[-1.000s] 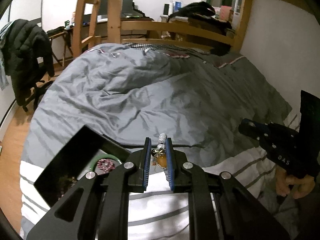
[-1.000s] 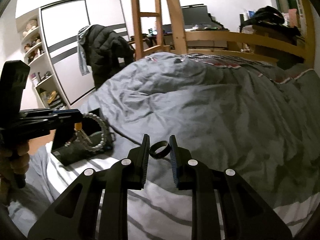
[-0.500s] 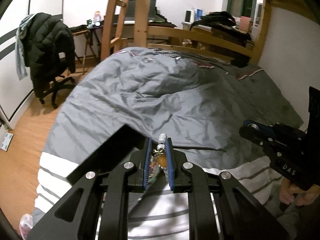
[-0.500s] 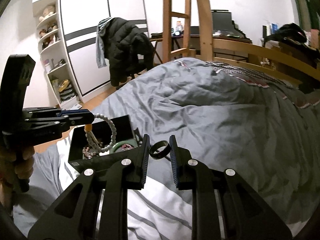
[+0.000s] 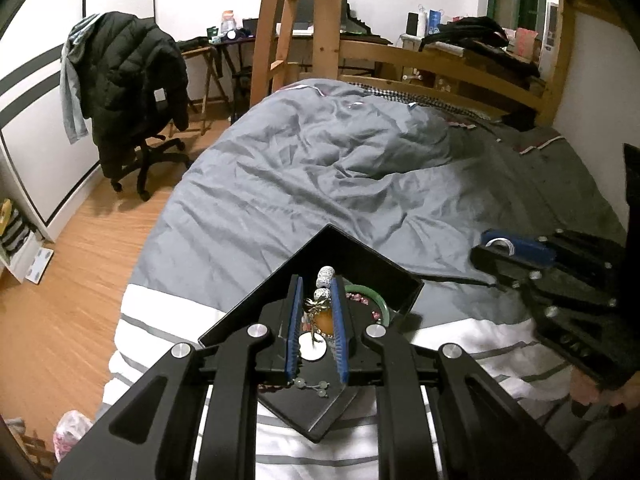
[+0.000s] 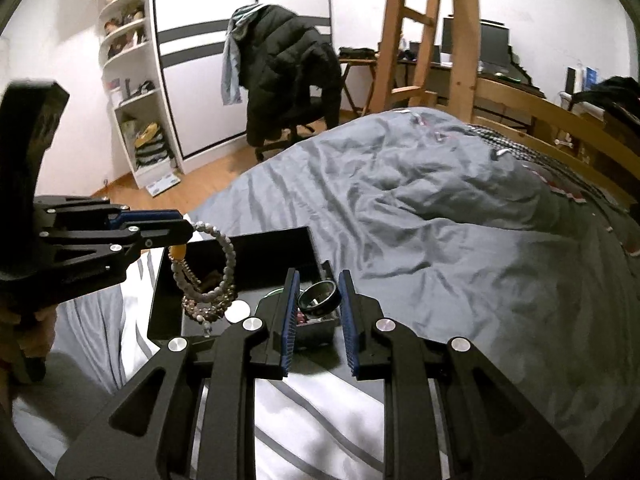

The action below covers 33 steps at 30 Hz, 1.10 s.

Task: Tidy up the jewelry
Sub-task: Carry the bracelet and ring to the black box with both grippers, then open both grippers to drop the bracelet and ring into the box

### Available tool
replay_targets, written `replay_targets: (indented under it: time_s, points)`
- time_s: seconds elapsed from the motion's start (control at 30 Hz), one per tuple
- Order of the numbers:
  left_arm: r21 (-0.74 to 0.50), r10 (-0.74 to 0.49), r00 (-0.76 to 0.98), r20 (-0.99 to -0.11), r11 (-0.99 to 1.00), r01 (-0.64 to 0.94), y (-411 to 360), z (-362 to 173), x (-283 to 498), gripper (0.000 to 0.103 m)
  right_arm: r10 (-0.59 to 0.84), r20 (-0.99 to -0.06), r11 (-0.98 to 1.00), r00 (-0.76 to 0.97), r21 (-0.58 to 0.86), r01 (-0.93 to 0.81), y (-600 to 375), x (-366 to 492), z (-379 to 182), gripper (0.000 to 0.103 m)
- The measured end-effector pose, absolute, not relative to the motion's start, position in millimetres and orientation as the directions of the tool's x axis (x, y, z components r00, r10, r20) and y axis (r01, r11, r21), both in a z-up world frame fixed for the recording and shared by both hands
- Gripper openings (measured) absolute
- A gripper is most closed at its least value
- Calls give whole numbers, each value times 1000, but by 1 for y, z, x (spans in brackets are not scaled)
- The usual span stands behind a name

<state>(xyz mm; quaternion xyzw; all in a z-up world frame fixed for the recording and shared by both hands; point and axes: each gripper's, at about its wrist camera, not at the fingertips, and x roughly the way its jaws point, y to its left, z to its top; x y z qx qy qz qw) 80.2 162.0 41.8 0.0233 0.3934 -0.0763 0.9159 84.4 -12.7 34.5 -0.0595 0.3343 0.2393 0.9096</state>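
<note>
black box (image 5: 362, 258) – green bangle (image 5: 370, 294), beads, left gripper (image 5: 317, 312) gripping bracelet (image 6: 216, 264)

Jewelry box (image 5: 360, 256) sits on the bed (image 5: 360, 168) near its foot edge. Left claw (image 5: 316, 320) hangs over the box with a bead bracelet (image 6: 212, 276) dangling into it. Right claw (image 6: 318, 308), with a ring (image 6: 320, 299), is over the box's right corner. Bangle (image 5: 376, 300) lies inside the box. Office chair (image 5: 136, 120) stands on the floor left of the bed; ladder (image 5: 296, 24) behind the bed.
</note>
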Motion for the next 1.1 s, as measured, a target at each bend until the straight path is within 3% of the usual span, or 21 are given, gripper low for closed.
replay_targets:
  time_s: [0.4,0.97,1.0,1.03,1.07,1.1]
  points:
    - [-56,-120,609,-784,991,124,181,12,96,14,401,-700,842,590,28,-539,34,106,2,21]
    - [-123,-138,565,-814,990,65,191,-1,105,18,408,-722,836,558,50,-547,45,113,-10,24]
    - [-122,-135,568,-812,991,61,191,0,105,25,407,-723,836,558,48,-547,45,113,-10,26]
    - [-120,-130,570,-811,991,56,192,0,105,30,409,-724,835,556,50,-548,45,114,-10,37]
    - [-122,-128,572,-811,991,49,193,1,104,44,417,-721,833,553,58,-551,45,113,-9,55]
    - [-129,-128,578,-806,991,39,195,2,104,51,423,-713,833,559,63,-549,43,112,-8,65]
